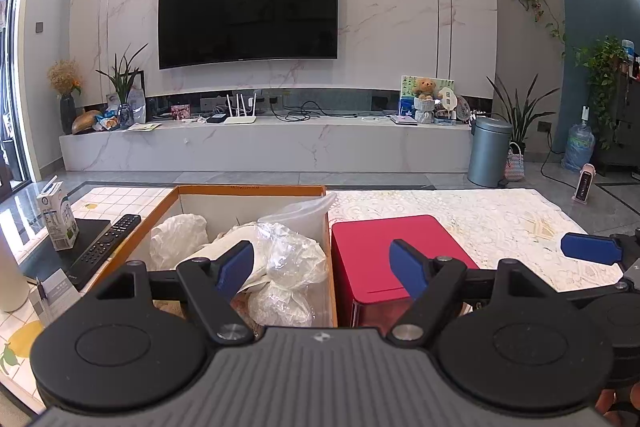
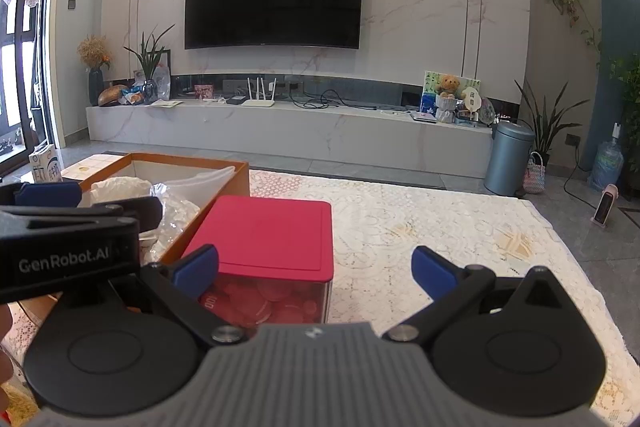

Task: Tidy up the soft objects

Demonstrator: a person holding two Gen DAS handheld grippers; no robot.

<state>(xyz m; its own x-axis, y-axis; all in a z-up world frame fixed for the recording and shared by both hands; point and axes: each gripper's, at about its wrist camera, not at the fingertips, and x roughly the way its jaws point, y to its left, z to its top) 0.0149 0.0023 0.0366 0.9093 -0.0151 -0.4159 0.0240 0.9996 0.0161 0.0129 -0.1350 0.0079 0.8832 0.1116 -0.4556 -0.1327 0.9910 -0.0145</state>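
Crumpled plastic bags [image 1: 280,259] lie in the orange box [image 1: 248,191] at centre left, touching the red box [image 1: 392,247], while both left gripper [image 1: 324,267] and right gripper [image 2: 316,263] hold their fingers open and empty above the counter [image 2: 460,227].

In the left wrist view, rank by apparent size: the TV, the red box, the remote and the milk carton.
1. TV, though it hangs far off.
2. Red box, close to the camera.
3. Remote and milk carton: they look alike, so no ranking between them.
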